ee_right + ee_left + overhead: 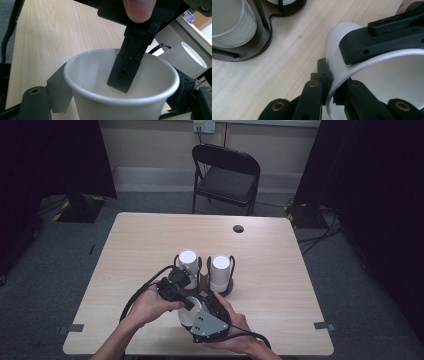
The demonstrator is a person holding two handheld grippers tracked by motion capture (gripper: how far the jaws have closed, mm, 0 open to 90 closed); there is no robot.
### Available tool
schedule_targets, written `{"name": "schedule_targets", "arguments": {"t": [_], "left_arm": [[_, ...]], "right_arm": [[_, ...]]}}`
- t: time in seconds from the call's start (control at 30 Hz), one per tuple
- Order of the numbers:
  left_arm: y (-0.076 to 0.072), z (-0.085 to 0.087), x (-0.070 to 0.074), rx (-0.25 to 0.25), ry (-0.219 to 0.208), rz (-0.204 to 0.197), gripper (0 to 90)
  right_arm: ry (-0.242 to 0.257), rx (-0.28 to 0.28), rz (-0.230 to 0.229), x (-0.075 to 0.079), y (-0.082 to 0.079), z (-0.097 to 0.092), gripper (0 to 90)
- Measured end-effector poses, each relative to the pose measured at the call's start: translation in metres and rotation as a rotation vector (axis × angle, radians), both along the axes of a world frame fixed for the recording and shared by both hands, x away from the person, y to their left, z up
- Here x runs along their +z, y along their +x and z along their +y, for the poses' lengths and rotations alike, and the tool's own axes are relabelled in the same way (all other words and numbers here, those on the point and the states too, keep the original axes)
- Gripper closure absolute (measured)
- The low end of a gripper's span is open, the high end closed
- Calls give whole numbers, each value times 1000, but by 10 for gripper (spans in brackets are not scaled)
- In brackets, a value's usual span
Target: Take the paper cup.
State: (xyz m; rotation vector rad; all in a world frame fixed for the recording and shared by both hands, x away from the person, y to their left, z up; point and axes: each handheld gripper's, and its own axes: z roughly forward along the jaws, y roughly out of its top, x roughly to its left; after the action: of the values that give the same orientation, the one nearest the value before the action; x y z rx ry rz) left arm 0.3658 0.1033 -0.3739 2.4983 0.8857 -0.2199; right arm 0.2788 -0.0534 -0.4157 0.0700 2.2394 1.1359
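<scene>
A white paper cup (122, 90) with a rolled rim is held near the front edge of the light wooden worktop (280, 270), between the two grippers. It holds no contents; one black jaw of the left gripper (325, 83) hangs inside it, seen from above in the right gripper view. The left gripper is clamped tight on the cup's thin wall at the rim, one jaw inside and one outside, as the left gripper view shows close up. The right gripper (120, 100) straddles the cup from outside, its pads flanking the wall on both sides at a medium width; whether they press on the paper I cannot tell.

Behind, a dark wooden holder (227, 292) with thin black upright rods carries two more white cups, one (187, 262) tilted at left and one (220, 272) upright at right, each in its own ring of rods. The left gripper view shows the nearer of these has a finely ribbed wall (233, 27), a texture too small to read in the high view.

The high view shows a black folding chair (226, 177) beyond the worktop and grey carpet (360, 300) around it.
</scene>
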Motion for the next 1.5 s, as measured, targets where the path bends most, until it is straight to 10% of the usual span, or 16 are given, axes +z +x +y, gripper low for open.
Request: {"name": "schedule_targets", "arguments": {"t": [1.5], "left_arm": [[-36,44,-14,270,-284,-406,233]], "right_arm": [[125,-107,140,0,17,-24,229]]}}
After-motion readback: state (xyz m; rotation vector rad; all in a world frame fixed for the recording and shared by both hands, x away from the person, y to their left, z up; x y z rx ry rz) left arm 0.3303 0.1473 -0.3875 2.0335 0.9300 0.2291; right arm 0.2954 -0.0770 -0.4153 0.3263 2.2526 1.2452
